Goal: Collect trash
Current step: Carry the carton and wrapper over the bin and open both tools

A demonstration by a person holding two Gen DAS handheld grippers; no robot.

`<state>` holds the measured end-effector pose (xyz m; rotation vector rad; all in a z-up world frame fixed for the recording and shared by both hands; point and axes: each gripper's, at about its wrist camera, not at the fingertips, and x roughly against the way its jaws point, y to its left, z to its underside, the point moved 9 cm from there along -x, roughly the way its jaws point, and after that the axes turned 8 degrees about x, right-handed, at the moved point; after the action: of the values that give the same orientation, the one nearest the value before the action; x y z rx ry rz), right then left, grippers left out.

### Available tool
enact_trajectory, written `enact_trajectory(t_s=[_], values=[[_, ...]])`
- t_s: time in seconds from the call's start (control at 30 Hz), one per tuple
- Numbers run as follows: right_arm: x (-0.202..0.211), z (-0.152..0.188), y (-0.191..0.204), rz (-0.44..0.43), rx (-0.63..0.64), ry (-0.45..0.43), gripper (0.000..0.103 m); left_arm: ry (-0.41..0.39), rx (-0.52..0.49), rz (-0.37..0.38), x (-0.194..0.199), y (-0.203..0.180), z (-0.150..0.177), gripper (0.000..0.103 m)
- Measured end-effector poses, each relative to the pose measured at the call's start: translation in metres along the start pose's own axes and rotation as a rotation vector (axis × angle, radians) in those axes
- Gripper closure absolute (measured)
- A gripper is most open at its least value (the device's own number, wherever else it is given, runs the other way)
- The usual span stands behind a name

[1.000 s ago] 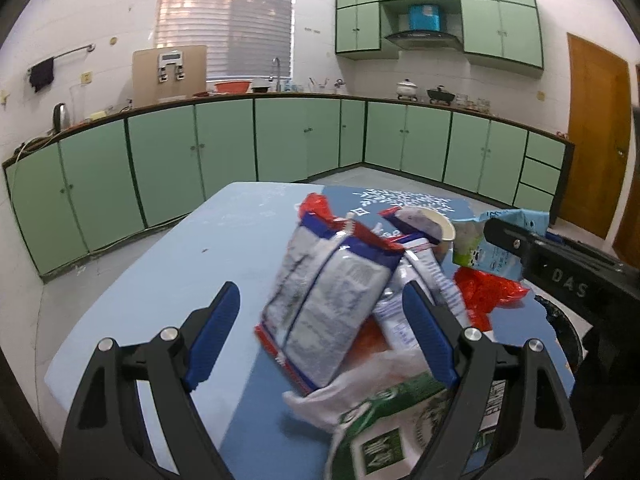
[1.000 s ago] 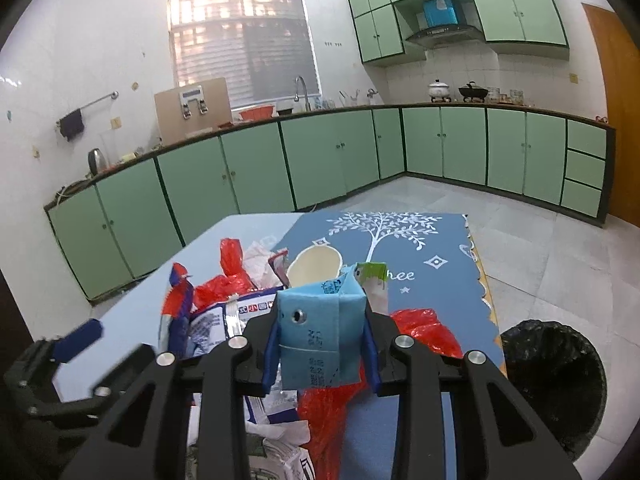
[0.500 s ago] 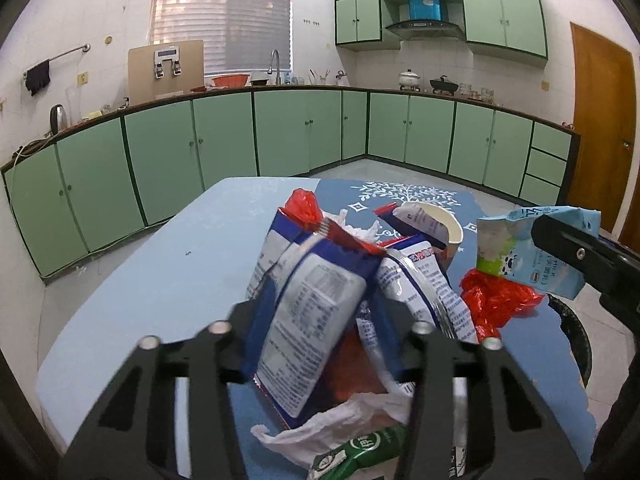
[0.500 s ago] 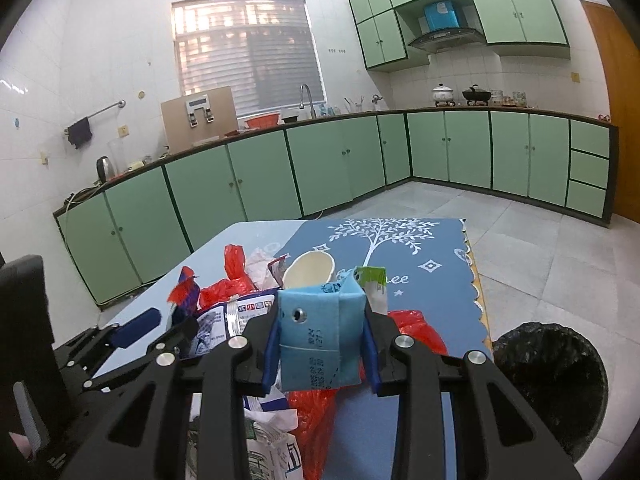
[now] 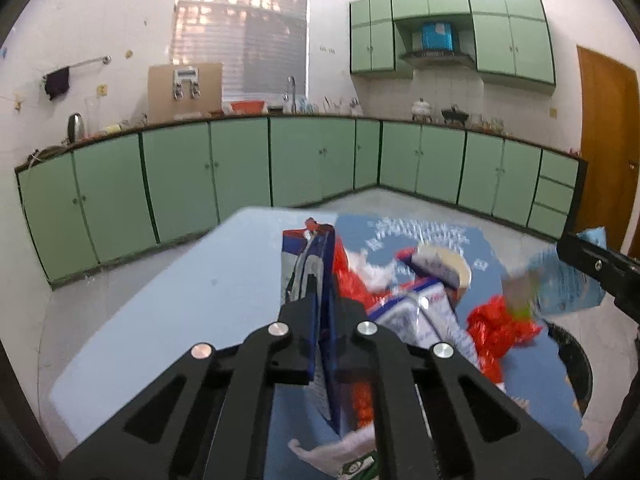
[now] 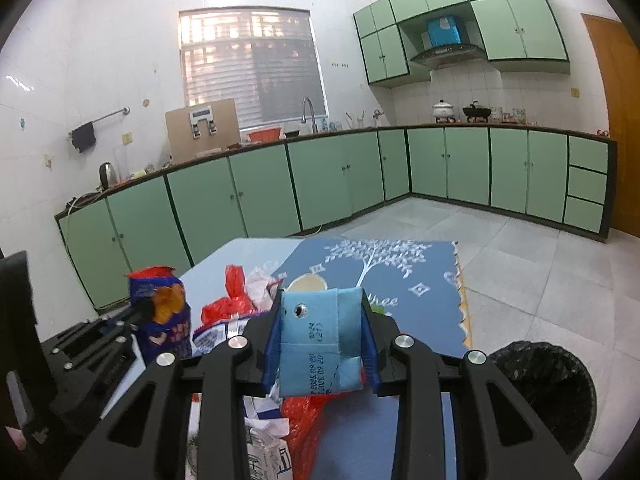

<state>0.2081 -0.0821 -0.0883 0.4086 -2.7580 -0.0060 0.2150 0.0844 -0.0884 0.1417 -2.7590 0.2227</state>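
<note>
My left gripper [image 5: 322,320] is shut on a blue, red and white snack bag [image 5: 308,264], squeezed flat and lifted edge-on above the trash pile; the bag also shows in the right wrist view [image 6: 162,312]. My right gripper [image 6: 320,344] is shut on a light blue milk carton [image 6: 316,352], held above the pile; the carton shows in the left wrist view [image 5: 568,284] at the right. On the table lie red plastic wrappers [image 5: 496,332], a white and blue packet [image 5: 424,316], a paper cup [image 5: 448,264] and a white bag [image 5: 340,448].
The table [image 5: 180,312] is light blue with a darker blue mat [image 6: 400,276] printed with a white tree. A black trash bin [image 6: 548,388] stands on the floor by the table's right edge. Green kitchen cabinets [image 6: 320,184] line the walls.
My left gripper has closed on the snack bag and lifted it off the pile. My right gripper keeps its hold on the milk carton and has risen slightly.
</note>
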Motion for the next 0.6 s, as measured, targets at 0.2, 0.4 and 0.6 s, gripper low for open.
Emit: enact_trajectory(t_s=[0.2,0.4,0.6], values=[[0.018,-0.018,-0.012,-0.024,-0.014,-0.018,0.070,-0.079,0.017,0.047,0.023,-0.011,-0.034,0.100],[0.036,-0.029,-0.034,-0.030,-0.042,-0.036,0.070,-0.093,0.021,0.160,0.035,-0.049,-0.051,0.100],[0.058,-0.032,-0.080,0.049,-0.055,-0.057,0.070,-0.048,0.023,0.326,0.032,-0.119,-0.048,0.100]])
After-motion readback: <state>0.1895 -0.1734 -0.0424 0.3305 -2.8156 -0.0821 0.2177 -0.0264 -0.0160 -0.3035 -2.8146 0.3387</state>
